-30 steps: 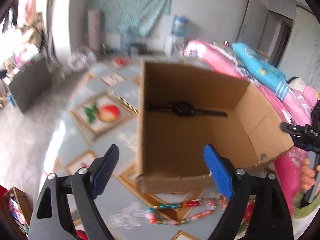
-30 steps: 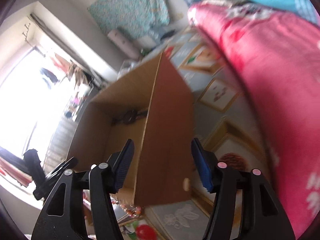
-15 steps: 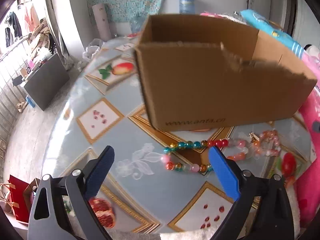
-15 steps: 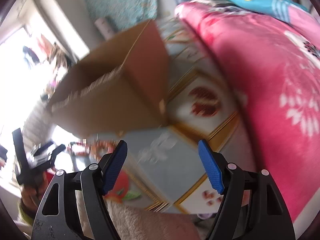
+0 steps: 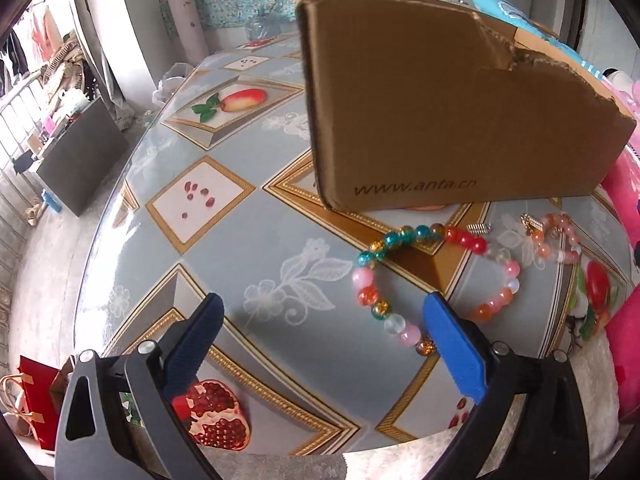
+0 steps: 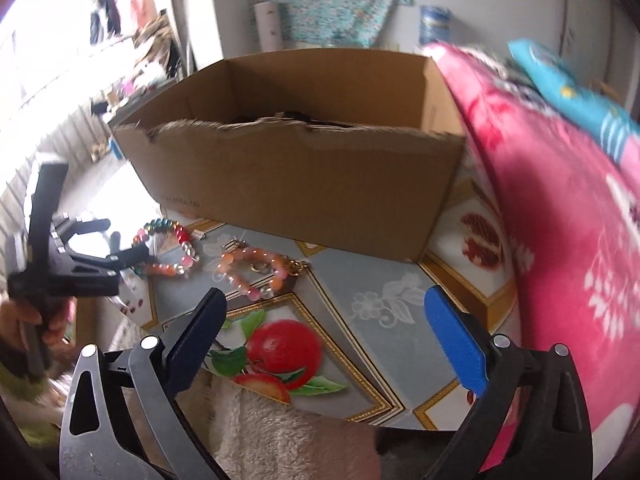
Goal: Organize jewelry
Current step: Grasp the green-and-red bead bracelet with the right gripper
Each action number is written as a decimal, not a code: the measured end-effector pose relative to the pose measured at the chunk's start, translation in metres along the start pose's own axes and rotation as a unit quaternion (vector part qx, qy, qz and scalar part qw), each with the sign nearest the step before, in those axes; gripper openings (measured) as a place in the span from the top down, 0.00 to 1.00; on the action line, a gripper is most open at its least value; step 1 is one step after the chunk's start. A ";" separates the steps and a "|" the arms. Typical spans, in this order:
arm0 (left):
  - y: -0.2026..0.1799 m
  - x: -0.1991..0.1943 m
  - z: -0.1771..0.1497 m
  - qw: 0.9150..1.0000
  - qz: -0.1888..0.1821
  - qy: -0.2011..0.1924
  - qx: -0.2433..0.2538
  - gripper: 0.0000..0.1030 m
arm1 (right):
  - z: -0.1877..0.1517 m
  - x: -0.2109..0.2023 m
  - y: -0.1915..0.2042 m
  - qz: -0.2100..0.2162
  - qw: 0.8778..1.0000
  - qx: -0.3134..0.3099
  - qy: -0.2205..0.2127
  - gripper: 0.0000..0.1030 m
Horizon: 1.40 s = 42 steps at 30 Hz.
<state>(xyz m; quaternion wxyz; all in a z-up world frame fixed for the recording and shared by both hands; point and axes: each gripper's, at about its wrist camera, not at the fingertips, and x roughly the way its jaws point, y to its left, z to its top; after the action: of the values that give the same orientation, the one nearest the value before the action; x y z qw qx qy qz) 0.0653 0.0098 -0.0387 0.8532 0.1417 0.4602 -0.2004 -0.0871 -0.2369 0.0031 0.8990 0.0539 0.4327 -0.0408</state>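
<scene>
My left gripper (image 5: 320, 344), jaws just spread wide and empty, hovers nearest the multicoloured bead bracelet (image 5: 436, 276), lying on the bench just ahead-right of its right finger. My right gripper (image 6: 324, 336), also just opened, is empty too.

fruit-print table (image 5: 256, 240) w/ cardboard box (image 5: 440, 120), multicolour bead bracelet (image 5: 400, 276) & pink bead bracelet (image 5: 556, 240).

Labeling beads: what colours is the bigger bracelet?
Teal, red, pink, orange, clear bracelet; clearest in the left wrist view.

"www.anta.cn" on cardboard box (image 5: 440, 120)
</scene>
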 end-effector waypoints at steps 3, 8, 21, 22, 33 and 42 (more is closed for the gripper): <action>0.006 0.004 -0.002 1.000 -0.013 -0.001 -0.006 0.05 | 0.002 0.003 0.013 -0.018 1.000 -0.020 -0.001 0.08; 0.007 0.005 -0.002 1.000 -0.013 -0.005 0.002 0.05 | 0.006 0.002 0.035 -0.056 0.997 -0.047 -0.015 0.08; 0.005 0.002 -0.006 1.000 -0.019 -0.017 0.006 0.05 | 0.015 -0.003 0.048 0.043 0.996 -0.033 -0.064 0.08; 0.005 0.003 -0.006 1.000 -0.020 -0.018 0.007 0.05 | 0.015 0.000 0.047 0.062 0.996 -0.019 -0.057 0.08; 0.002 -0.008 -0.011 0.998 -0.015 -0.059 0.031 0.25 | 0.015 0.030 0.059 0.172 0.984 0.040 0.012 0.48; 0.000 -0.008 -0.006 0.996 -0.043 -0.061 0.044 0.57 | 0.023 0.071 0.092 0.174 0.982 0.007 0.074 0.72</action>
<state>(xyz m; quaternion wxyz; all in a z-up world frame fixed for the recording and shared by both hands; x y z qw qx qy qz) 0.0577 0.0142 -0.0354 0.8635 0.1469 0.4032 -0.2649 -0.0146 -0.1510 -0.0324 0.8572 0.1374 0.4820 0.1180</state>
